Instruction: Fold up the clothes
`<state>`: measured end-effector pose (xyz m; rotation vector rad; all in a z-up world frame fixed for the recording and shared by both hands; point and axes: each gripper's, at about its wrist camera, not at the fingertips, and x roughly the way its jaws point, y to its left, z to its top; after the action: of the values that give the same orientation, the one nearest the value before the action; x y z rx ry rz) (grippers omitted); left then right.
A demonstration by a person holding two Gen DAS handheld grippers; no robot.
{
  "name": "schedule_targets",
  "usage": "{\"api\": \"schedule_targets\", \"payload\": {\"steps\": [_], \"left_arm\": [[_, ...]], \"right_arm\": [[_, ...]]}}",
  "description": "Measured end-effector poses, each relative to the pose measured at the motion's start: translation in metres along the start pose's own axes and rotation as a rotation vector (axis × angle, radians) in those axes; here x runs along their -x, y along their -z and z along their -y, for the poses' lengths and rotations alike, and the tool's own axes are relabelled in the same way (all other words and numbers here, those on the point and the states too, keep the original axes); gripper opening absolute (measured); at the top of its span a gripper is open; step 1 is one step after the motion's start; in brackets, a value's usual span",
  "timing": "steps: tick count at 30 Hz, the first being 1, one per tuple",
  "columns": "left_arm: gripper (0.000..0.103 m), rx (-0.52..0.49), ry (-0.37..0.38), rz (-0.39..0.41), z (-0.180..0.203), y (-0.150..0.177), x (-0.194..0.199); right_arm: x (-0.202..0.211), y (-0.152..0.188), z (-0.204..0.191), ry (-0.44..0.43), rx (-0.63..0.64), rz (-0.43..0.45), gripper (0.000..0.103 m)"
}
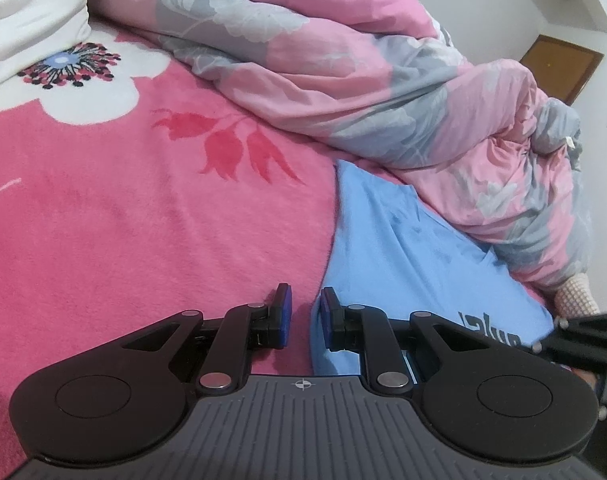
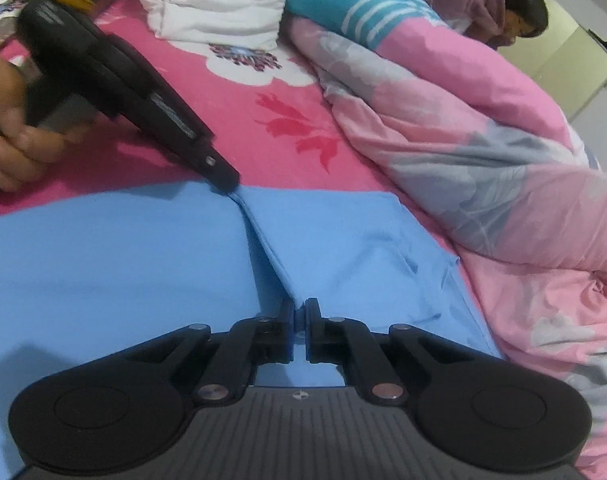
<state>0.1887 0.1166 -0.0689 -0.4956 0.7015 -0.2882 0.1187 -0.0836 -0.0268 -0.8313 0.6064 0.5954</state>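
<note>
A light blue T-shirt (image 2: 115, 264) lies spread on the pink blanket, with dark lettering (image 1: 491, 326) on it in the left wrist view. A raised crease (image 2: 267, 248) runs across the shirt into my right gripper (image 2: 300, 322), which is shut on that fold. My left gripper (image 1: 305, 316) stands open at the shirt's edge (image 1: 323, 288), its right finger over blue cloth and its left finger over the blanket. From the right wrist view the left gripper's tip (image 2: 223, 174) rests at the far end of the crease, held by a hand (image 2: 11, 136).
A pink fleece blanket (image 1: 123, 220) with flower prints covers the bed. A bunched pink and grey duvet (image 1: 403, 112) lies along the shirt's right side. A white pillow (image 2: 219, 0) and a teal striped one (image 2: 343, 4) lie at the head. A person (image 2: 499, 4) sits beyond the duvet.
</note>
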Motion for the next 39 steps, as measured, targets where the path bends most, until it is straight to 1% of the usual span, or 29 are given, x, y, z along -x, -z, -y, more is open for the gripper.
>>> {"api": "schedule_targets", "payload": {"steps": [2, 5, 6, 8, 9, 10, 13, 14, 16, 19, 21, 23, 24, 26, 27, 28, 29, 32, 36, 37, 39], "left_arm": [[0.016, 0.004, 0.002, -0.001, -0.001, 0.0, 0.0], [0.016, 0.004, 0.002, 0.0, -0.001, -0.001, 0.0], [0.016, 0.005, 0.001, 0.0, -0.001, -0.001, 0.001], [0.016, 0.006, -0.001, 0.001, -0.001, -0.001, 0.001], [0.016, 0.006, -0.001, 0.003, -0.001, -0.001, 0.002], [0.016, 0.008, -0.002, 0.009, -0.001, -0.002, 0.003], [0.02, -0.003, -0.009, 0.018, 0.001, -0.002, 0.003], [0.024, -0.008, -0.011, 0.02, 0.002, -0.002, 0.002], [0.026, -0.02, -0.016, 0.024, 0.003, -0.002, 0.001], [0.026, -0.036, -0.024, 0.031, 0.006, -0.002, 0.0], [0.027, -0.048, -0.029, 0.035, 0.007, -0.001, -0.001], [0.027, -0.059, -0.034, 0.039, 0.009, -0.001, -0.002], [0.027, -0.064, -0.037, 0.041, 0.01, -0.001, -0.003], [0.027, -0.067, -0.043, 0.039, 0.01, 0.0, -0.004], [0.027, -0.068, -0.045, 0.038, 0.01, 0.0, -0.004], [0.027, -0.07, -0.048, 0.037, 0.01, 0.0, -0.004], [0.027, -0.071, -0.051, 0.036, 0.01, 0.001, -0.005], [0.027, -0.076, -0.059, 0.034, 0.01, 0.002, -0.006], [0.027, -0.08, -0.063, 0.035, 0.011, 0.002, -0.005], [0.027, -0.08, -0.063, 0.036, 0.011, 0.002, -0.005], [0.027, -0.078, -0.063, 0.035, 0.011, 0.002, -0.005]], "right_arm": [[-0.002, 0.001, -0.007, -0.01, 0.023, -0.022, 0.004], [-0.011, 0.007, -0.017, 0.005, 0.059, -0.058, 0.004], [-0.013, 0.007, -0.018, 0.012, 0.059, -0.065, 0.006], [-0.01, 0.008, -0.013, 0.014, 0.027, -0.061, 0.016], [-0.006, 0.008, -0.005, -0.003, -0.014, -0.048, 0.031], [0.0, 0.009, 0.007, -0.03, -0.082, -0.024, 0.044], [0.005, 0.018, 0.054, -0.104, -0.332, 0.021, 0.045], [0.002, 0.023, 0.072, -0.117, -0.429, 0.03, 0.045], [-0.016, 0.036, 0.108, -0.12, -0.635, 0.028, 0.045], [-0.049, 0.054, 0.148, -0.115, -0.897, 0.011, 0.045], [-0.07, 0.065, 0.165, -0.13, -1.04, 0.001, 0.045], [-0.089, 0.073, 0.175, -0.156, -1.141, -0.007, 0.044], [-0.096, 0.076, 0.176, -0.167, -1.166, -0.012, 0.043], [-0.104, 0.079, 0.174, -0.163, -1.178, -0.013, 0.028], [-0.103, 0.08, 0.174, -0.159, -1.185, -0.004, 0.01], [-0.101, 0.081, 0.173, -0.154, -1.193, 0.009, 0.002], [-0.096, 0.083, 0.173, -0.148, -1.212, 0.033, 0.002], [-0.082, 0.087, 0.17, -0.088, -1.215, 0.086, 0.002], [-0.09, 0.102, 0.168, -0.06, -1.248, 0.032, 0.002], [-0.09, 0.104, 0.169, -0.058, -1.254, 0.032, 0.004], [-0.084, 0.105, 0.173, -0.002, -1.26, 0.039, 0.008]]}}
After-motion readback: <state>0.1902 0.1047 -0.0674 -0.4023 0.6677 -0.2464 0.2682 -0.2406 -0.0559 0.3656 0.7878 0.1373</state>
